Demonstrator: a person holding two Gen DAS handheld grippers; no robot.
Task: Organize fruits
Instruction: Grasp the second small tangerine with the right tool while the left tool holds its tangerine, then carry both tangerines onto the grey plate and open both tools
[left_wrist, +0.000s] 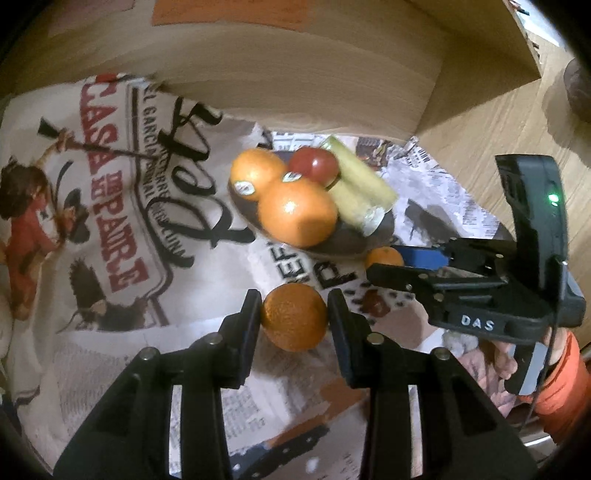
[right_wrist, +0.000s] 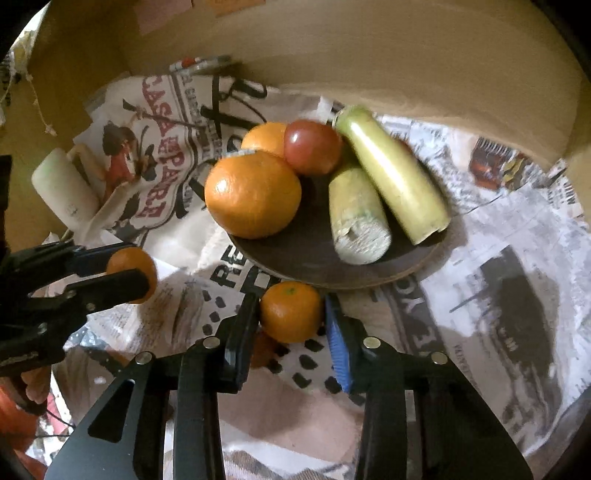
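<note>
**Two mandarins gripped beside a loaded plate**

Seen left to right across a surface spread with newspaper (right_wrist: 517, 229): at far left, a white cylinder (right_wrist: 62, 188) lying on a printed cloth bag (left_wrist: 92, 221) with red lettering. Next, held by the left gripper (left_wrist: 293, 314), a small mandarin (left_wrist: 294, 316) clamped between both black fingers, its sides touching the pads. In the right wrist view, the same gripper (right_wrist: 127, 273) at the left edge with that fruit (right_wrist: 132, 271) pinched at its tips, above the paper.

Near the middle, a dark plate (right_wrist: 303, 258) carrying two large oranges (right_wrist: 253, 194), one behind the other, both stickered; a red tomato (right_wrist: 313, 147) just beside them; two pale green stalk pieces (right_wrist: 391, 177) leaning side by side toward the plate's right rim.

Just in front of the plate's near edge, a second mandarin (right_wrist: 291, 311) closed on by the right gripper (right_wrist: 291, 314), black finger on its left, blue-padded finger (right_wrist: 338, 354) on its right. From the left wrist view, that gripper (left_wrist: 384, 264) reaching in from the right, an orange sleeve (left_wrist: 565, 387) behind it. Light wooden walls (left_wrist: 295, 74) behind.
</note>
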